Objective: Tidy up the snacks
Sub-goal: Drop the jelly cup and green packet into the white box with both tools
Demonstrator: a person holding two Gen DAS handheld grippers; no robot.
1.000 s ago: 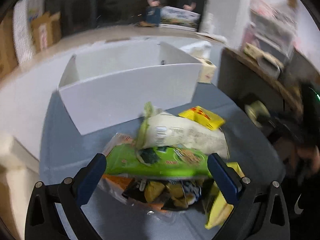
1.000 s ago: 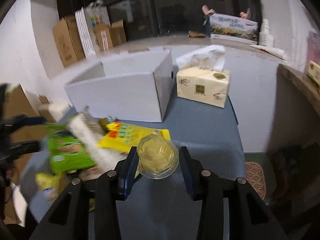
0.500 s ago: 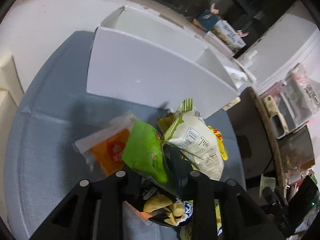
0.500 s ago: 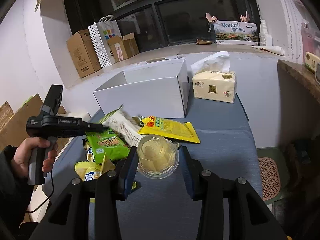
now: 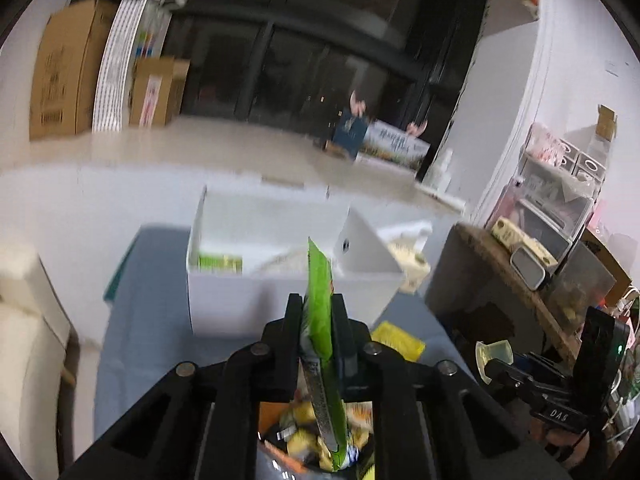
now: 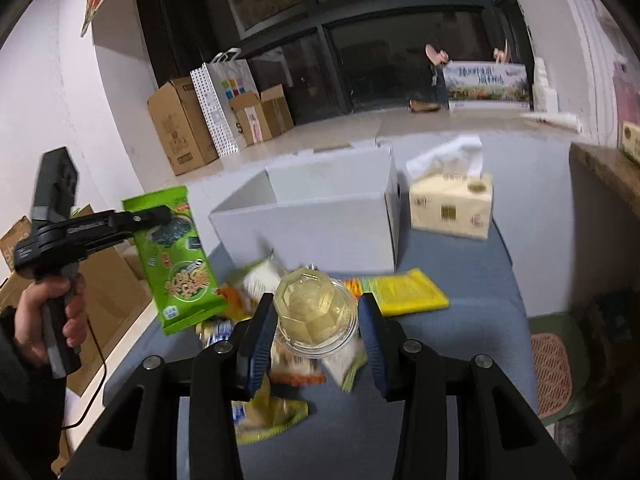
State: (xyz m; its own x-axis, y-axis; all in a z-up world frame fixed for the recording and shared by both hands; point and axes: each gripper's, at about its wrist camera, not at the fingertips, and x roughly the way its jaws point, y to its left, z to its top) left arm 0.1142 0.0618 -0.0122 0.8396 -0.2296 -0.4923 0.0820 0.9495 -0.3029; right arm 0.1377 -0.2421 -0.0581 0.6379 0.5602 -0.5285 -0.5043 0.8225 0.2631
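Note:
My left gripper [image 5: 318, 312] is shut on a green snack packet [image 5: 320, 320], held edge-on in the air in front of the open white box [image 5: 288, 296]. From the right wrist view the same packet [image 6: 178, 256] hangs from the left gripper [image 6: 160, 213], left of the box [image 6: 320, 224]. My right gripper [image 6: 318, 316] is shut on a clear jelly cup [image 6: 316, 310], held above the snack pile [image 6: 280, 360]. A green packet [image 5: 220, 261] lies inside the box.
A yellow packet [image 6: 404, 292] lies on the blue table [image 6: 460, 320] before the box. A tissue box [image 6: 450, 204] stands right of the white box. Cardboard boxes [image 6: 180, 128] sit on the ledge behind. A wooden shelf [image 5: 500, 272] stands at the right.
My left gripper has shut on the green packet and lifted it off the pile towards the box. My right gripper keeps holding the jelly cup, slightly raised.

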